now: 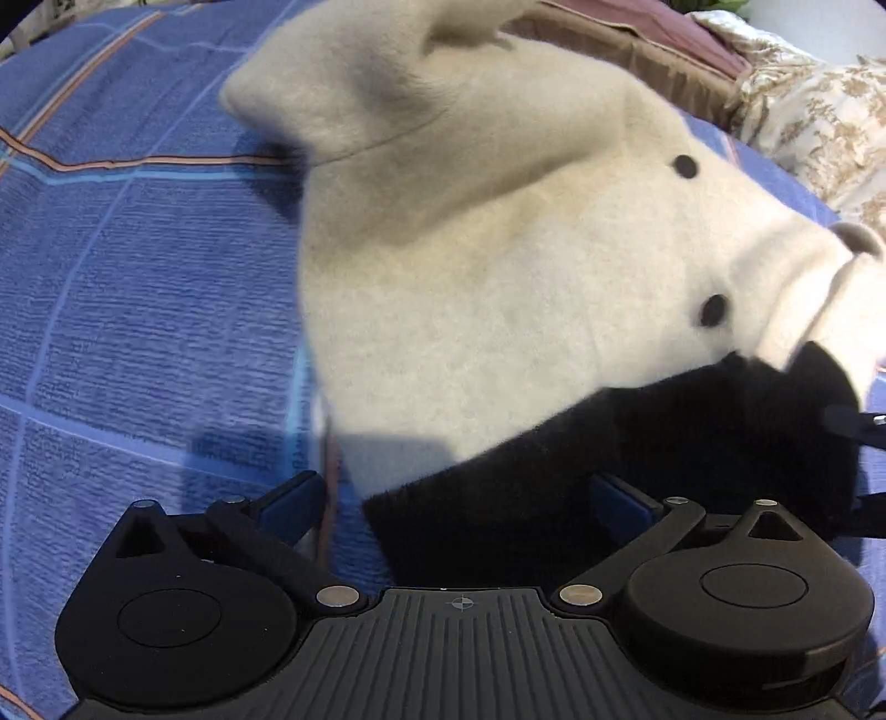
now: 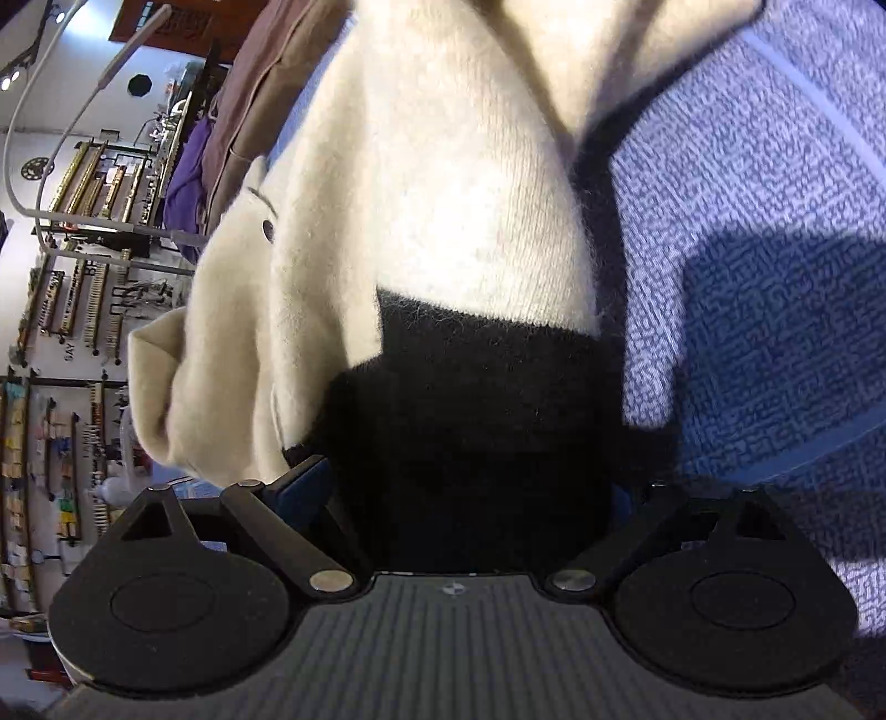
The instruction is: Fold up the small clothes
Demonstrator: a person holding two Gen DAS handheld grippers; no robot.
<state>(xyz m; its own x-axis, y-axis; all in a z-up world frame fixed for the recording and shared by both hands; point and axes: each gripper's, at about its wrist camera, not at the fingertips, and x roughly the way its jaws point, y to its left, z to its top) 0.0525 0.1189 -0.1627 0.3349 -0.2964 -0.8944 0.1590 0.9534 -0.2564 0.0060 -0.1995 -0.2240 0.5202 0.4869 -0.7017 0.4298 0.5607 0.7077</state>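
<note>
A small cream fuzzy cardigan point(image 1: 498, 249) with dark buttons and a black hem band point(image 1: 637, 459) is held up over a blue bedsheet point(image 1: 138, 304). My left gripper point(image 1: 459, 498) has its blue-padded fingers spread wide, with the black hem lying between them; I cannot tell whether they pinch it. In the right wrist view the cardigan point(image 2: 443, 194) hangs in front, and its black band point(image 2: 487, 432) fills the gap of my right gripper point(image 2: 470, 493), whose fingers also stand wide. The other gripper's tip point(image 1: 853, 423) shows at the right edge.
A brown blanket point(image 1: 637, 39) and a floral pillow point(image 1: 819, 122) lie at the bed's far right. In the right wrist view a wall rack of small goods point(image 2: 72, 277) stands at the left, and the blue sheet point(image 2: 747, 221) is at the right.
</note>
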